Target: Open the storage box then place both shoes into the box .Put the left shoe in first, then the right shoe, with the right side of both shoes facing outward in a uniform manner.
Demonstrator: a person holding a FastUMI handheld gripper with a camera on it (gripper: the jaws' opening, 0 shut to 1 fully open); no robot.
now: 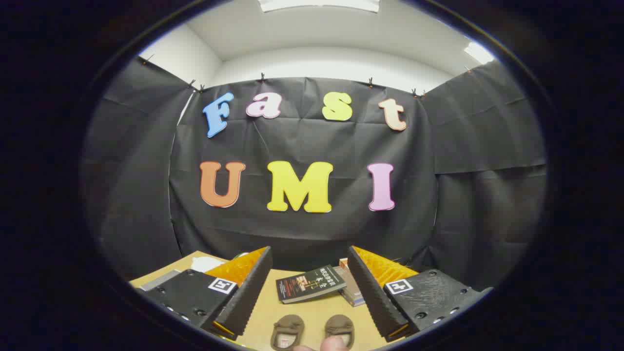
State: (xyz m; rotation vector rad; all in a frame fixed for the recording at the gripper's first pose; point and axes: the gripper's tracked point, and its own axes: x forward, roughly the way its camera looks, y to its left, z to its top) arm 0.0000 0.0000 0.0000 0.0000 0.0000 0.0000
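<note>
Gripper (309, 287) fingers spread wide, holding nothing. Two brown shoes (312, 332) side by side on the table (307, 312) between the fingers. Beyond them, a dark book (309, 283) leaning on a stack of books (350, 290).

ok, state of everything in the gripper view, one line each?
gripper: open, holding nothing
left shoe: on the table between the fingers, opening up
right shoe: beside it, apart, opening up
dark book: closed, lying flat beyond the shoes
book stack: closed, flat, partly behind one finger
table: bearing shoes and books
</note>
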